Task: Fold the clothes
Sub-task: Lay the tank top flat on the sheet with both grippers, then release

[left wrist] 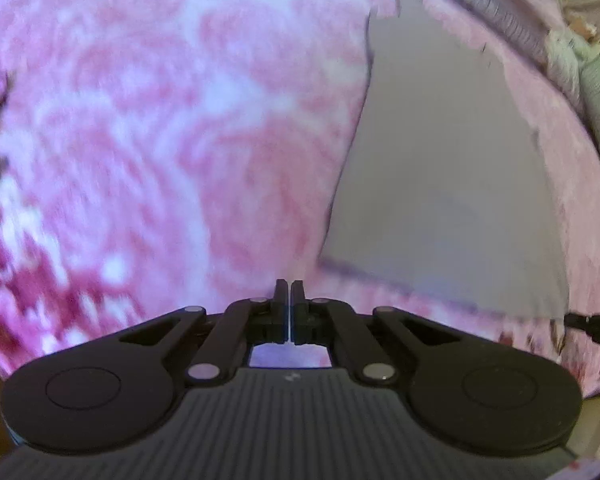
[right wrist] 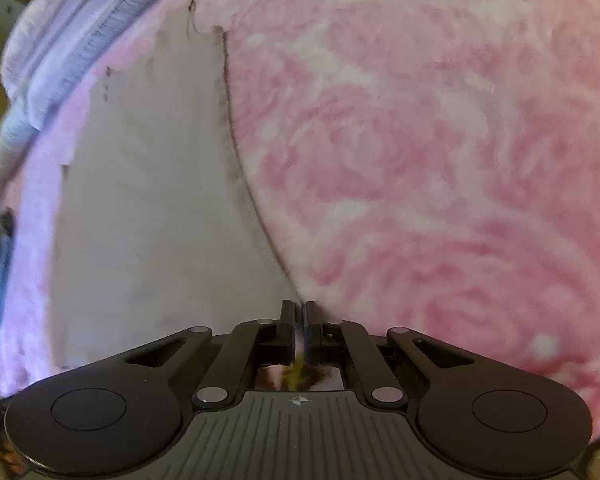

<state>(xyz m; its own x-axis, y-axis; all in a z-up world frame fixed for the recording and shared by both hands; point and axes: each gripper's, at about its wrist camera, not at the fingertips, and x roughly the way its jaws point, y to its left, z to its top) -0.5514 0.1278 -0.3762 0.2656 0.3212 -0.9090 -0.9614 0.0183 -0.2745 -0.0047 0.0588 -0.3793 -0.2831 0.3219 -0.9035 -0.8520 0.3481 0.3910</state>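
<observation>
Pink-and-white floral blanket (left wrist: 160,120) fills background in both wrist views, blurred. Pale grey cloth (left wrist: 440,180) lies flat on blanket, right of centre in left view, left of centre (right wrist: 148,200) in right view. Left hand-held gripper (left wrist: 289,292) pinched fully together at cloth's near corner edge; whether fabric sits between pads, cannot tell. Right hand-held gripper (right wrist: 299,312) closed tight at cloth's other near corner, thin strip of fabric visible between pads. Ribbed grey bedding (right wrist: 112,12) beyond blanket.
</observation>
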